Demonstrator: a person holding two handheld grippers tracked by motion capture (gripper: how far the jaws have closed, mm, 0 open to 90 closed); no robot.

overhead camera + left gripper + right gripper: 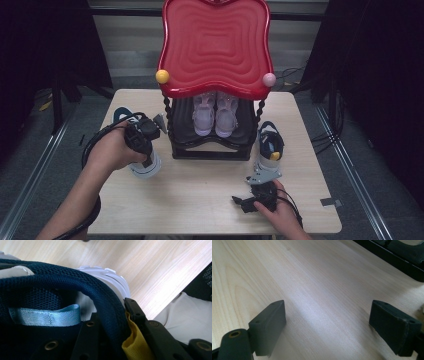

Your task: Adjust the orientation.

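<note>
here the left hand-held gripper (110, 340) clamps the navy shoe's (62, 287) collar.

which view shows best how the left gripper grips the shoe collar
The left gripper view: its jaws clamp the navy shoe at the padded collar. The high view shows the left gripper atop that shoe from afar; the right gripper view shows bare table.

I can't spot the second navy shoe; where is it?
In the high view, the second navy shoe stands on the table right of the black rack, just beyond the right gripper.
</note>
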